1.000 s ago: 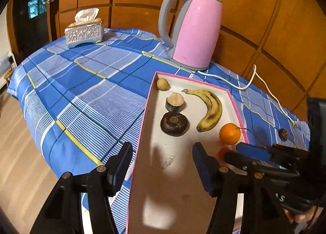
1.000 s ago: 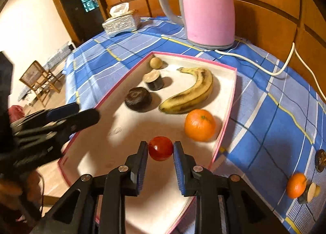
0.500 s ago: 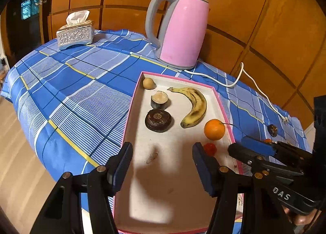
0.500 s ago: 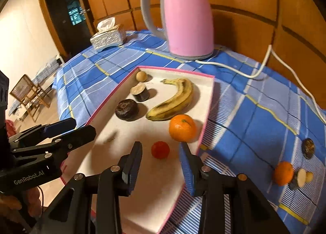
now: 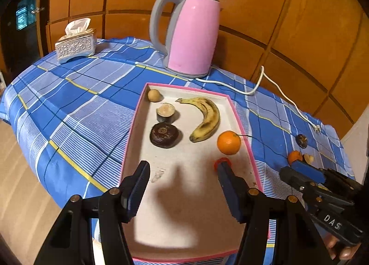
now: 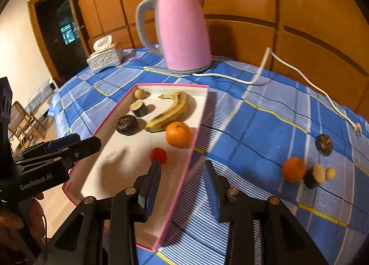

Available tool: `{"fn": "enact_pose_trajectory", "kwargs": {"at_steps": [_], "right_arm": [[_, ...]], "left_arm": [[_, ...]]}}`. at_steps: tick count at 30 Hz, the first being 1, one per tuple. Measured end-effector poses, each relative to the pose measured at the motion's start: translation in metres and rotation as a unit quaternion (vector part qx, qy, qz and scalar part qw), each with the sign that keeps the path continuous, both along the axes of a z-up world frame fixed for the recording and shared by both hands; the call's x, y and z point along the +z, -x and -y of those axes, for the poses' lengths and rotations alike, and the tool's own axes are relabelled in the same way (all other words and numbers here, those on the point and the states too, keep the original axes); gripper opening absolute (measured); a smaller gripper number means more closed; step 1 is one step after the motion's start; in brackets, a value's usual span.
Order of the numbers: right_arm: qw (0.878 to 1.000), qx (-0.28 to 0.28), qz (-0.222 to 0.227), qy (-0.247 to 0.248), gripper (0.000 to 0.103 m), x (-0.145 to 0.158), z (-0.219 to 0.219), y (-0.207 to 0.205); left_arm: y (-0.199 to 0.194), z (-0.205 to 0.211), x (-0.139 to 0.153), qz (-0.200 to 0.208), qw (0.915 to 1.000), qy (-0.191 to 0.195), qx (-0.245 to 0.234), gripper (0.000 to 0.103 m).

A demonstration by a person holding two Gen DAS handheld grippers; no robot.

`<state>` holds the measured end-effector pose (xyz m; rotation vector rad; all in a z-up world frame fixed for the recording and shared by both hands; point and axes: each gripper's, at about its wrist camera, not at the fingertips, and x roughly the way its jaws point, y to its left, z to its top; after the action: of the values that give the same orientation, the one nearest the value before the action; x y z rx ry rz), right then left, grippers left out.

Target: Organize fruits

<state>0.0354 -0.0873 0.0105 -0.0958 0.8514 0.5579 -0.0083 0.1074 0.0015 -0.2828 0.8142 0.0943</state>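
Left gripper (image 5: 182, 186): jaws parted wide above the bare near floor of the pink-rimmed tray (image 5: 245, 126), holding and touching nothing. Right gripper (image 6: 182, 184): jaws apart and empty, straddling the tray's right rim; the small red fruit (image 6: 158, 155) lies on the tray floor just ahead of its left finger (image 6: 150, 182).

The tray holds six items: banana (image 5: 206, 118), orange (image 5: 228, 142), red fruit, dark round fruit (image 5: 164, 135), cut dark fruit (image 5: 165, 112) and small tan fruit (image 5: 153, 95).

Only the right wrist view fully shows the four loose pieces on the checked tablecloth (image 6: 260, 124): second orange (image 6: 294, 170), dark fruit (image 6: 324, 141), cut piece (image 6: 316, 175), small tan fruit (image 6: 331, 173).

One pink kettle (image 5: 191, 36); one tissue box (image 5: 76, 43).
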Motion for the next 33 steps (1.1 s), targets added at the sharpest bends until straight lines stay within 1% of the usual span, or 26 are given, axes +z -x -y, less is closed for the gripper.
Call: {"fn": "enact_pose_trajectory", "kwargs": {"at_steps": [3,10,14,15,16,20,33], "right_arm": [[1.000,-0.023,0.001,-0.006,0.038,0.001,0.016,0.003],[0.996,-0.092,-0.014,-0.014,0.038,-0.004,0.065,0.002],[0.992,-0.122,-0.017,-0.008,0.038,-0.008,0.089,0.002],[0.991,-0.130,-0.018,-0.007,0.038,-0.009,0.095,0.003],[0.990,-0.138,-0.019,-0.005,0.038,-0.010,0.100,0.004],[0.985,-0.169,-0.024,-0.001,0.038,-0.015,0.123,0.006],[0.969,-0.243,-0.037,0.003,0.038,-0.023,0.179,0.017]], "left_arm": [[-0.001,0.006,0.001,0.001,0.9999,-0.003,-0.010,0.062],[-0.005,0.028,0.006,0.002,0.9991,-0.014,-0.040,0.062],[-0.006,0.041,0.008,0.003,0.9980,-0.021,-0.060,0.063],[-0.006,0.044,0.008,0.004,0.9976,-0.022,-0.065,0.066],[-0.007,0.047,0.009,0.004,0.9973,-0.023,-0.069,0.067],[-0.010,0.061,0.011,0.006,0.9955,-0.023,-0.091,0.067],[-0.021,0.106,0.016,0.009,0.9872,-0.037,-0.155,0.067]]}}
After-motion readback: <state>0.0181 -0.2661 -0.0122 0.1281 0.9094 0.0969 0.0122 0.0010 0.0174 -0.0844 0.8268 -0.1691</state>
